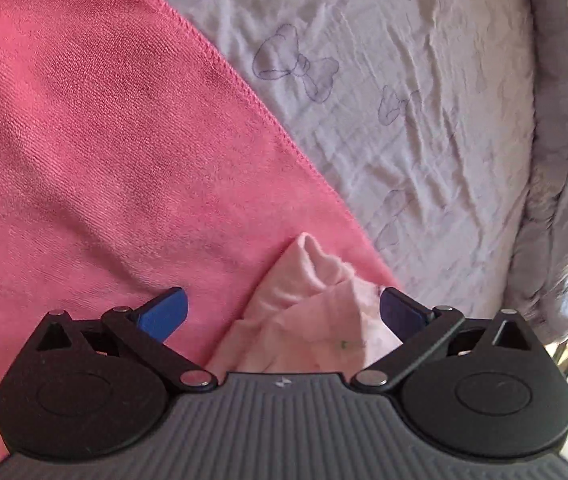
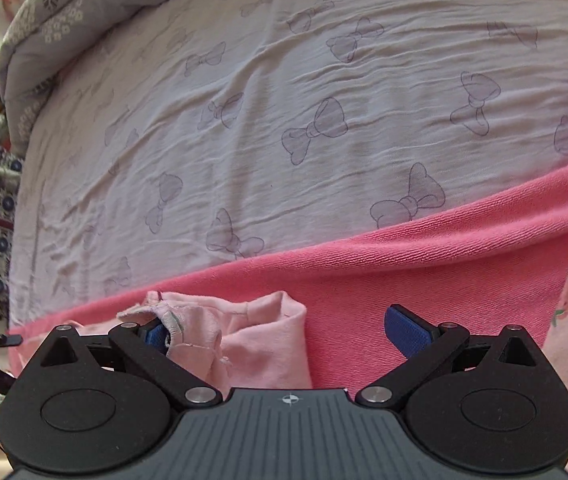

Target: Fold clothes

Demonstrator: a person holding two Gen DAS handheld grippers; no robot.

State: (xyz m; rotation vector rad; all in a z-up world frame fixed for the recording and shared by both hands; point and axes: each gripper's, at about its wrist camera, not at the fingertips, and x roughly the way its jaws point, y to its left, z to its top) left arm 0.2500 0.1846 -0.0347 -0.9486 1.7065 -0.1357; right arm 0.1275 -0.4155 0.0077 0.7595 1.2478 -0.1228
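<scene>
both tools wide apart, left tool and right tool around pale pink garment folds, over pink towel

A pale pink garment is showing a tiny green mark, lying on a coral-pink towel whose weave is looking finely ribbed. The bedsheet is appearing pale lilac-white, carrying outlined grey-purple bows, while the quilt is showing grey with white flowers and dark leaves. Blue pads are standing out against the black linkages and ribbed grey body of the right gripper
</scene>
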